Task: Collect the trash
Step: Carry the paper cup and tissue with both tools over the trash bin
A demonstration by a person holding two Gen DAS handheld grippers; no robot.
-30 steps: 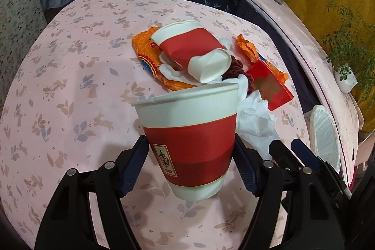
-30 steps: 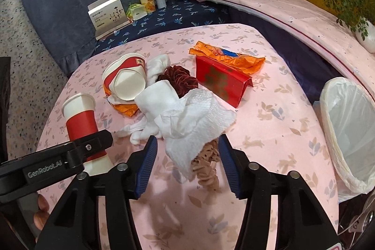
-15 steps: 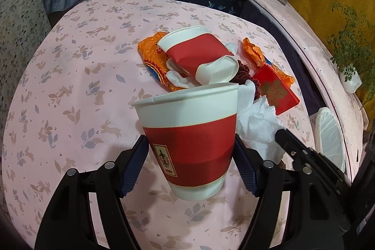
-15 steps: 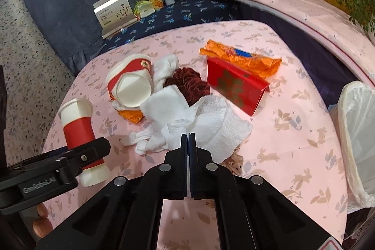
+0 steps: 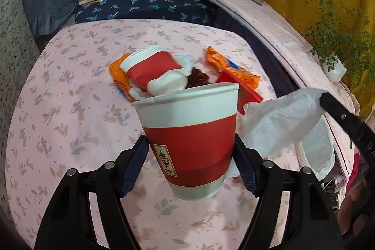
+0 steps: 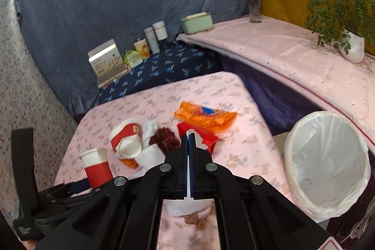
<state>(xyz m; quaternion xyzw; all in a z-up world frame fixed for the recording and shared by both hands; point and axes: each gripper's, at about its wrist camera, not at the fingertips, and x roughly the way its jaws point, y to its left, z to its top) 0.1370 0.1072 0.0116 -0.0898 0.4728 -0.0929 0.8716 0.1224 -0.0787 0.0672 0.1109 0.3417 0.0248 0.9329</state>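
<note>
gripping a red-and-white paper cup (image 5: 189,132) between the blue pads of the left gripper (image 5: 189,165), fingers (image 5: 134,168) spread wide and pressing on both sides of the cup's red band; cup sitting upright, slightly tilted, lifted clear of the pink floral tabletop (image 5: 70,109).

pinching a white tissue (image 5: 279,118) in the right gripper (image 6: 189,139), fingers closed flat together on it; tissue hanging below the tips, raised off the tabletop, showing in the left view just right of the held cup and between it and the white-lined trash bin (image 6: 328,163).

lying beyond the held cup: a crushed paper cup (image 5: 150,65) on its side, resting on an orange wrapper (image 5: 117,72); beside it more white tissue, a dark red crinkled piece (image 5: 199,76), a flat red box (image 5: 246,93) and a second orange wrapper (image 6: 206,116). lying near the tabletop's front edge, under the right gripper: a small tan crumpled scrap (image 6: 195,219).

standing at the tabletop's right edge: the bin, open-mouthed.
</note>
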